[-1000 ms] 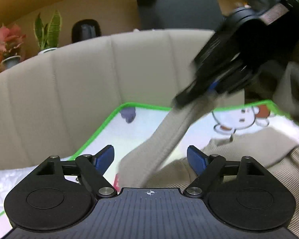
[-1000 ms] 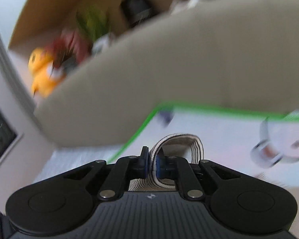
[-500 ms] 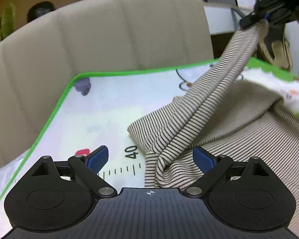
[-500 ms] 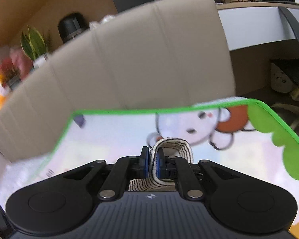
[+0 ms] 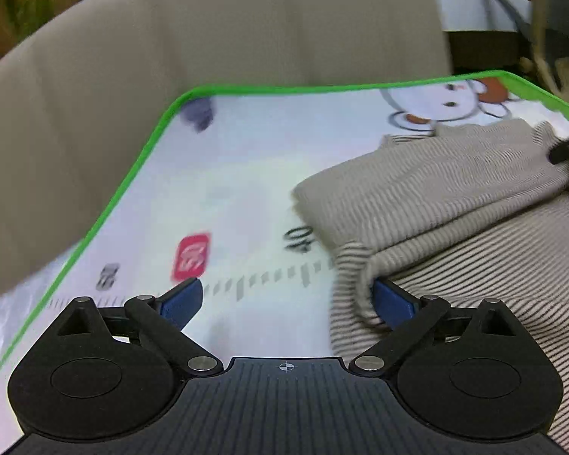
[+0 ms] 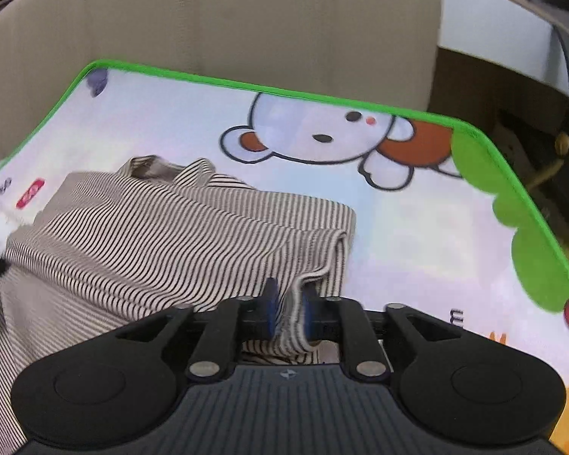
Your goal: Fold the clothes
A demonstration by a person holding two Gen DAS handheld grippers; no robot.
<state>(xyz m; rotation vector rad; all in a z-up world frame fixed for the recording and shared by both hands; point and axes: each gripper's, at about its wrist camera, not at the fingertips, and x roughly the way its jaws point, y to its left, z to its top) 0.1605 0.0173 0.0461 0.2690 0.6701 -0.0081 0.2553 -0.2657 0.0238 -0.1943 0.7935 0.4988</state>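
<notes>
Down onto the play mat [image 6: 417, 227] goes the striped sweater's [image 6: 151, 235] folded half; my right gripper [image 6: 288, 313] is opening, hem loose between its jaws. Left gripper [image 5: 288, 299] gapes, opening, empty. Fold 1 looks laid.

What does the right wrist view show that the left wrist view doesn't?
Only the right wrist view: the right gripper opening with the cuff of the striped garment between its fingers, and the mat's scalloped green border. Only the left wrist view: the left gripper opening, its right finger against a fabric fold, and the printed ruler marks. Both: the garment, play mat, beige backrest.
</notes>
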